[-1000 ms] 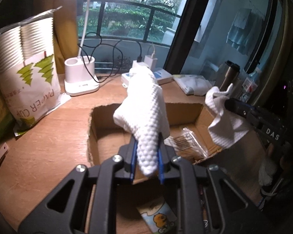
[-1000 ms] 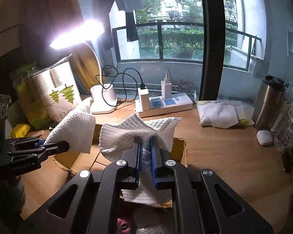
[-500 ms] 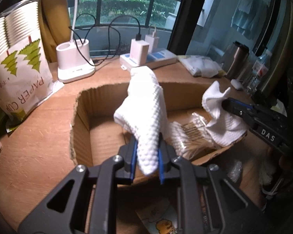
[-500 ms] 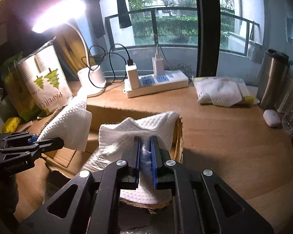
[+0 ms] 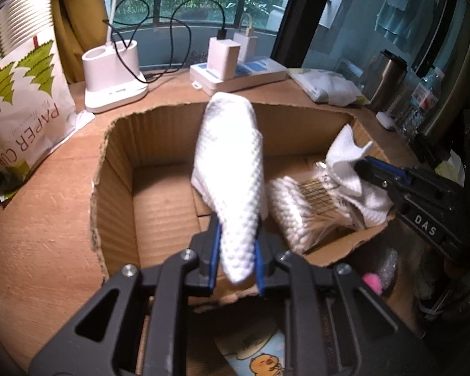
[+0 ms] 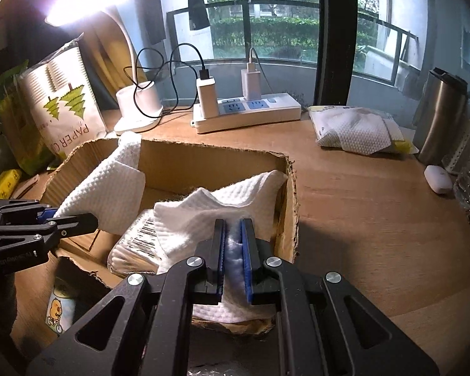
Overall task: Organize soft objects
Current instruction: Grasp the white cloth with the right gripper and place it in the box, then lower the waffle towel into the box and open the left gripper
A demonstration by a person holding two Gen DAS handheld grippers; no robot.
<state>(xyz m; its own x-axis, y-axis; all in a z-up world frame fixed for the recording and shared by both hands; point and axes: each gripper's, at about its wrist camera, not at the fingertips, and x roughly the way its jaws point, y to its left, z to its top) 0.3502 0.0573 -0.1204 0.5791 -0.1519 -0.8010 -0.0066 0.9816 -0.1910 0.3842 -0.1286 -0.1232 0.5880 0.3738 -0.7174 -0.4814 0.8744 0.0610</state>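
Left wrist view: the left gripper is closed on a white waffle-textured cloth, pinched at its narrow lower end. The cloth is folded into a long cone shape; its long axis runs up and away from the fingers, above the open cardboard box. Inside the box, at the right, lies a clear pack of cotton swabs. The right gripper reaches in from the right.

Right wrist view: the right gripper is clamped on a second white cloth, soft and crumpled, spread wide over the near right corner of the box and partly on the swab pack.
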